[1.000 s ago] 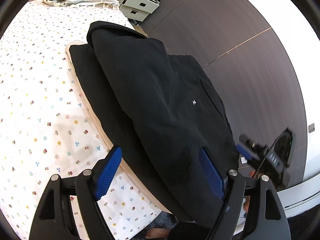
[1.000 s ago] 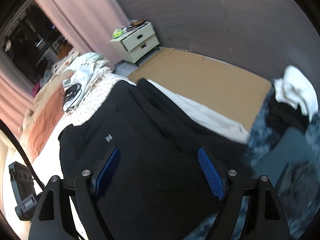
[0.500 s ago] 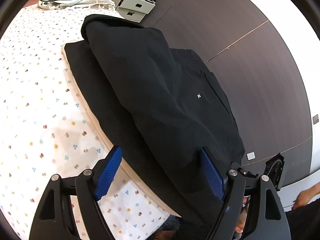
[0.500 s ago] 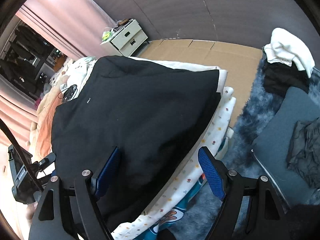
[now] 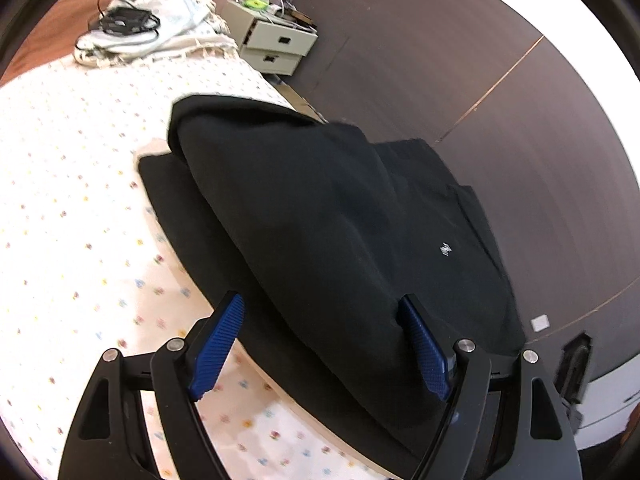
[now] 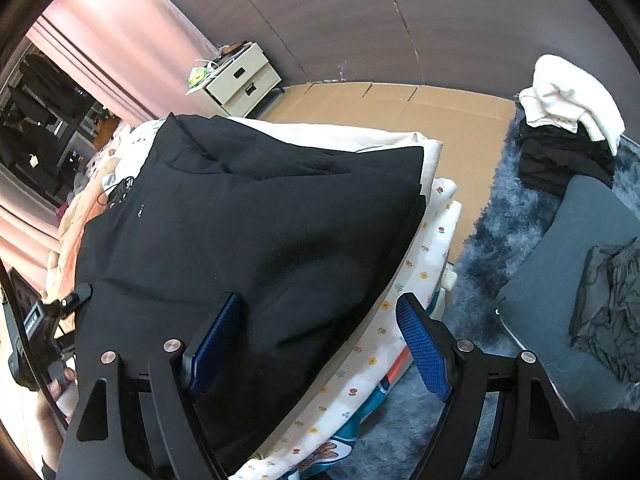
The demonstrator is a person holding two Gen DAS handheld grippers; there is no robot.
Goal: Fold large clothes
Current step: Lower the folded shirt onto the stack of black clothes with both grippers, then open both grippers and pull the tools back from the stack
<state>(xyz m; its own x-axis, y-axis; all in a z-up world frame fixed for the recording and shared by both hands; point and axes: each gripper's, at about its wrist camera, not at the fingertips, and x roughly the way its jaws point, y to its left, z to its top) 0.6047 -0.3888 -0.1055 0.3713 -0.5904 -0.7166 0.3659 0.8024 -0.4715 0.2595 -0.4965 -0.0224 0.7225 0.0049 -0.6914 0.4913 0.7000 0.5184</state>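
A large black garment (image 5: 328,216) with a small white logo lies partly folded near the edge of a bed with a flowered sheet (image 5: 72,208). My left gripper (image 5: 320,346) hovers over the garment's near edge, open, with its blue pads either side of the cloth and not pressing it. In the right wrist view the same garment (image 6: 240,240) covers the bed corner. My right gripper (image 6: 320,344) is open above its near hem, one pad over the cloth and one over the sheet. The left gripper (image 6: 40,320) shows at the far left there, in a hand.
A cream nightstand (image 5: 272,46) stands past the bed by a dark wall. A heap of pale cloth with black cables (image 5: 132,24) lies at the bed's far end. Right of the bed are flat cardboard (image 6: 380,108), a shaggy blue rug (image 6: 500,220), a clothes pile (image 6: 568,128) and a grey cushion (image 6: 560,280).
The left gripper has come lower and closer to the garment's near edge. The right gripper dropped toward the bed corner early on, then held still. Both stayed open.
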